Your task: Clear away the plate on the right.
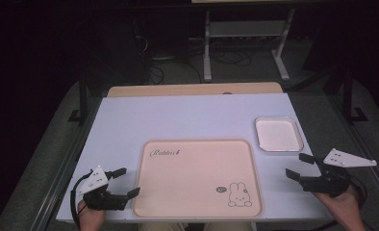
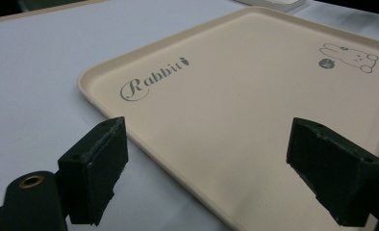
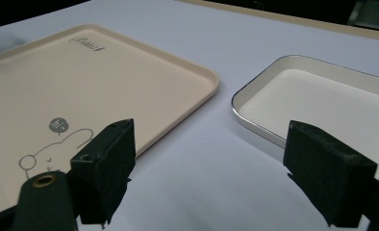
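A large beige tray (image 1: 197,159) with a "Rabbit" word and a rabbit drawing lies at the table's front middle, with nothing on it. A small white dish (image 1: 278,134) with a metal rim sits to its right, farther back. My left gripper (image 1: 126,182) is open at the tray's front left corner, jaws wide apart and holding nothing; the tray (image 2: 235,110) lies just ahead of them. My right gripper (image 1: 298,166) is open at the front right, between the tray (image 3: 106,86) and the dish (image 3: 322,96), nothing between its jaws.
The white table top (image 1: 178,115) has a wooden strip (image 1: 192,89) along its far edge. Beyond it stand a metal frame and cables on the dark floor. A person's hands hold both grippers at the near edge.
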Demonstrator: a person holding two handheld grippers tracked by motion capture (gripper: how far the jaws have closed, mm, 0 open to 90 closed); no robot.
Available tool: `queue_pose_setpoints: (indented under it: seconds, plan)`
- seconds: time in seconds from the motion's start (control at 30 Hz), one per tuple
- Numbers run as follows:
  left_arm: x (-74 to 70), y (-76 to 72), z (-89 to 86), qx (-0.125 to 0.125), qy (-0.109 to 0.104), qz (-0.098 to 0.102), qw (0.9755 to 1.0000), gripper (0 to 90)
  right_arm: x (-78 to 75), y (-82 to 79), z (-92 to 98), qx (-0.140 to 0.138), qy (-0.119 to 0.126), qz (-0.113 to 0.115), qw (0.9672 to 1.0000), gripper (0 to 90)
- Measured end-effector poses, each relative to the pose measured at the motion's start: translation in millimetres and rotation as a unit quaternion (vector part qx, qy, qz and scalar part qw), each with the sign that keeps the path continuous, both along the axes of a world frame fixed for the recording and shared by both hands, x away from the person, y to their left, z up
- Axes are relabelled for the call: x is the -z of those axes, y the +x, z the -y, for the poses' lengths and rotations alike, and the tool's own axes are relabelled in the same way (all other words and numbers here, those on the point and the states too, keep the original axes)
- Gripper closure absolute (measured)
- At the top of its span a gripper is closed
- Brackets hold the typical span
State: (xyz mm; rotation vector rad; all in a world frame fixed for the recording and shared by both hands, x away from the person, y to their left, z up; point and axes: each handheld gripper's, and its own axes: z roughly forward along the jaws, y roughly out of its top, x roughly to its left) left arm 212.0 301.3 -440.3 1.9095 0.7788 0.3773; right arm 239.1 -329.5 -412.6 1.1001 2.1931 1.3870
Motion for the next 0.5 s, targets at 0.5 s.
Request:
queue_pose_setpoints:
  seconds: [0.5]
  plan:
    - [-0.7, 0.5, -1.8, -0.001, -0.001, 0.001, 1.0, 14.0, 2.2, 16.5, 19.7, 0.021, -0.009, -0.021, 0.9995, 18.3]
